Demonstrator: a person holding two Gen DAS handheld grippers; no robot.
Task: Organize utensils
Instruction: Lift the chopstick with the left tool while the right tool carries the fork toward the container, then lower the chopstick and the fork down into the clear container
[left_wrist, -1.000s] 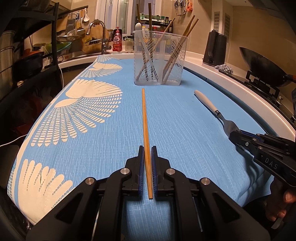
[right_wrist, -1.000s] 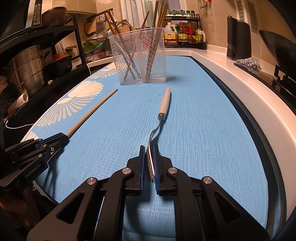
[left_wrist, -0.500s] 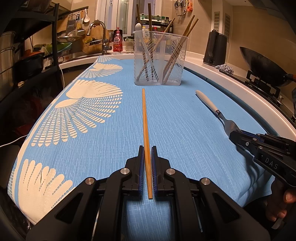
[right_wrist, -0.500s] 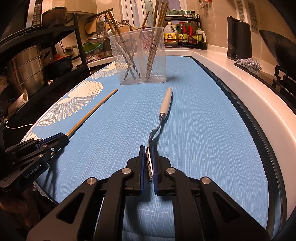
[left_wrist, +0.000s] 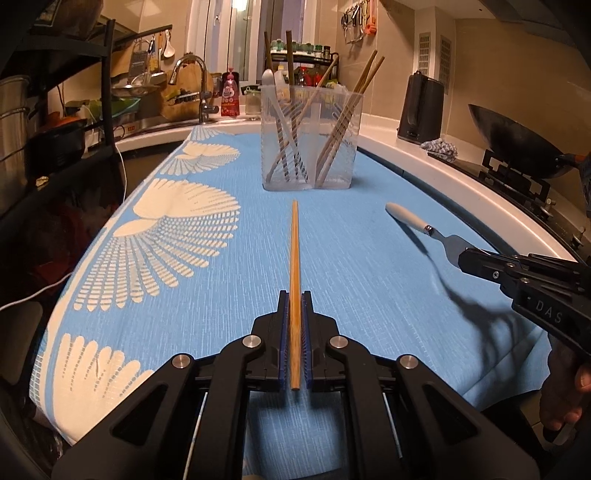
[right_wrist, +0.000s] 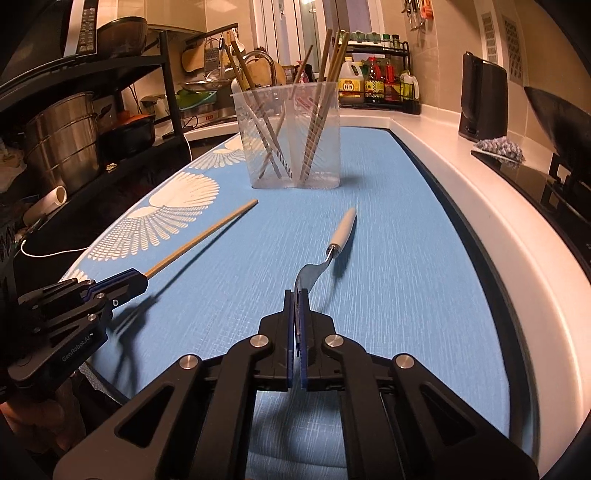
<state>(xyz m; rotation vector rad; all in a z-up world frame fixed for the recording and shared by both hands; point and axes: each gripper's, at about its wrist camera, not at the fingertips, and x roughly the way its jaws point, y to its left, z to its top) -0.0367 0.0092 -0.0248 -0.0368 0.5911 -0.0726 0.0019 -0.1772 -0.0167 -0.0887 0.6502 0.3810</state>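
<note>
Item 1, left gripper (left_wrist: 294, 306): jaws closed tight on the near end of the wooden chopstick (left_wrist: 294, 254). Since a moment ago I have raised it; the shaft now stands clear of the blue cloth (left_wrist: 369, 266), with a shadow showing under it in the right wrist view, and points toward the clear utensil holder (left_wrist: 309, 140).

Item 2, right gripper (right_wrist: 295, 306): jaws closed on the tines of the fork (right_wrist: 325, 254). It too is lifted off the cloth since the last look, its white handle leading and its shadow cast below.

Status: both pickups look secure to me. What remains, in my judgement, is carrying each forward and dropping it upright into the holder, which already has chopsticks leaning inside
</note>
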